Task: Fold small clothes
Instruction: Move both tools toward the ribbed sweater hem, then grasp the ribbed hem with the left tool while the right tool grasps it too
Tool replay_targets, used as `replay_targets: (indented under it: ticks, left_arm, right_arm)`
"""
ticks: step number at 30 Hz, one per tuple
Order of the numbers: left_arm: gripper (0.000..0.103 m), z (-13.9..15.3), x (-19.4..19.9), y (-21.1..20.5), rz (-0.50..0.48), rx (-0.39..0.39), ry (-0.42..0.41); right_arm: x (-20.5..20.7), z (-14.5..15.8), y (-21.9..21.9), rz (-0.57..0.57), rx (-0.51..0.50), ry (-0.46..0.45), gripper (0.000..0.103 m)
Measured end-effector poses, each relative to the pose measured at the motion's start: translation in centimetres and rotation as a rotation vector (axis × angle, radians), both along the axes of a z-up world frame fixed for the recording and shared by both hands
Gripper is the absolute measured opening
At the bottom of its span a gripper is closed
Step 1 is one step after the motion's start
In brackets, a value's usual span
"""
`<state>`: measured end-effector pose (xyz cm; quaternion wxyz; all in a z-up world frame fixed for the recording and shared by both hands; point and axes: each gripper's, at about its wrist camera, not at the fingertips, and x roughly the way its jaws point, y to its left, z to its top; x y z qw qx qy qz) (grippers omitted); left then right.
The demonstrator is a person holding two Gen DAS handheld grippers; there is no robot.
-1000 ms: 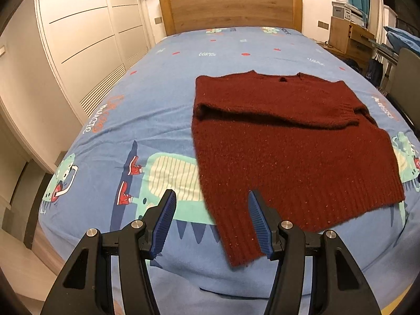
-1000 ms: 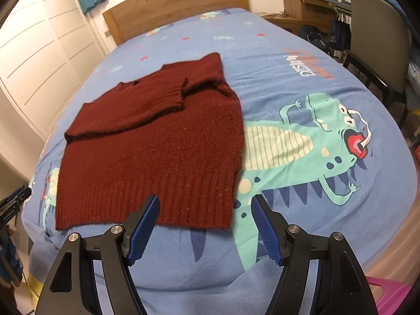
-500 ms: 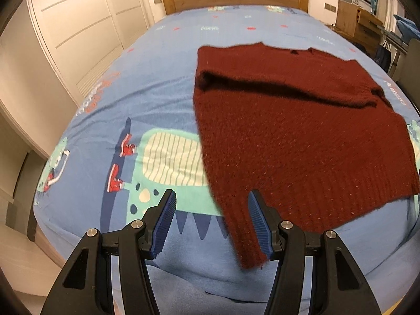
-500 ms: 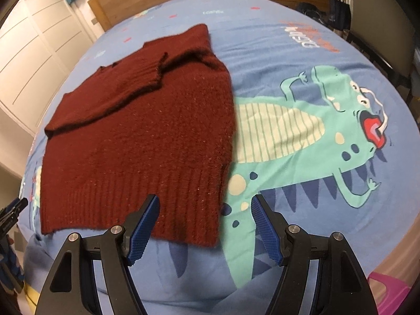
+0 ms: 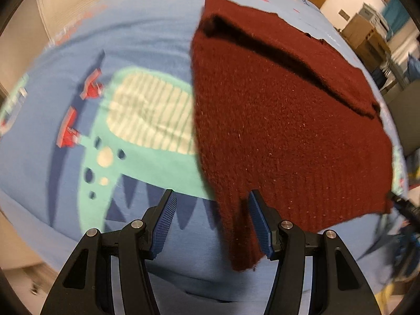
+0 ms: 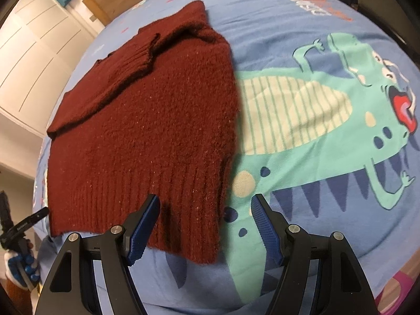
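A dark red knit sweater (image 5: 288, 120) lies flat on the blue bed cover, sleeves folded across its chest, ribbed hem toward me. It also shows in the right wrist view (image 6: 157, 131). My left gripper (image 5: 211, 197) is open and empty, low over the hem's left corner (image 5: 244, 252), which lies between its fingers. My right gripper (image 6: 206, 199) is open and empty, with the hem's right corner (image 6: 202, 241) between its fingers.
The blue bed cover (image 6: 315, 39) has a green dinosaur print (image 6: 328, 136) right of the sweater and another one (image 5: 136, 136) left of it. White wardrobe doors (image 6: 39, 39) and a wooden headboard (image 6: 110, 5) stand beyond. The bed's near edge is just below the grippers.
Both grippers have moved forward and down toward the sweater's hem. The two bottom corners now sit between the open fingers. The sweater has not moved.
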<state>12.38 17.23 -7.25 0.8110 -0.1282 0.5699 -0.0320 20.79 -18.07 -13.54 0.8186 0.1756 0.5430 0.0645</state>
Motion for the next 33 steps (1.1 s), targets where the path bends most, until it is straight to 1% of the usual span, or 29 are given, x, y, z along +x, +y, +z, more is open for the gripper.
replay_targets:
  ticks: [2,6,11,13,16,18,21,22,23,24,26,30,33]
  left_arm:
    - [0.051,-0.5,0.2,0.8,0.013,-0.075,0.023]
    - [0.051,-0.7,0.6,1.5,0.007,-0.18,0.05]
    - [0.05,-1.0,1.1,1.2,-0.068,-0.305,0.075]
    - [0.05,-1.1,1.2,1.0,-0.094,-0.343,0.085]
    - [0.05,-1.2,1.5,1.2,-0.107,-0.387,0.093]
    - [0.05,-1.2,1.6,1.3,-0.114,-0.421,0.098]
    - [0.05,-1.3,2.4,1.6,-0.12,-0.449,0.107]
    - [0.048,-1.5,2.6,1.9,-0.122,-0.456,0.108]
    - [0.046,-1.5,2.6,2.0,-0.124,-0.466,0.111]
    - [0.045,-1.6,2.5,2.3,-0.126,-0.473,0.113]
    - [0.041,-1.6,2.5,2.1,-0.131,-0.481,0.117]
    - [0.037,-1.6,2.7,1.6,-0.143,-0.461,0.122]
    - [0.033,-1.9,2.7,1.1,-0.141,-0.445,0.124]
  right_arm:
    - [0.1,-0.2,0.0,-0.001,0.013,0.001,0.075]
    - [0.3,-0.5,-0.1,0.002,0.039,0.008,0.075]
    - [0.5,-0.8,-0.2,0.025,0.091,0.017,0.075]
    - [0.8,-0.9,0.1,0.039,0.114,0.02,0.074]
    - [1.1,-1.1,0.4,0.056,0.152,0.022,0.072]
    - [1.4,-1.2,0.5,0.062,0.187,0.023,0.065]
    - [1.6,-1.5,0.5,0.066,0.227,0.024,0.06]
    - [1.6,-1.5,0.5,0.067,0.236,0.024,0.059]
    - [1.6,-1.5,0.5,0.068,0.248,0.024,0.054]
    - [1.6,-1.6,0.5,0.073,0.275,0.026,0.046]
    - [1.7,-1.9,0.8,0.09,0.301,0.035,0.039]
    - [1.8,-2.1,1.5,0.117,0.31,0.039,0.035]
    - [1.7,-2.5,1.1,0.1,0.336,0.044,0.031]
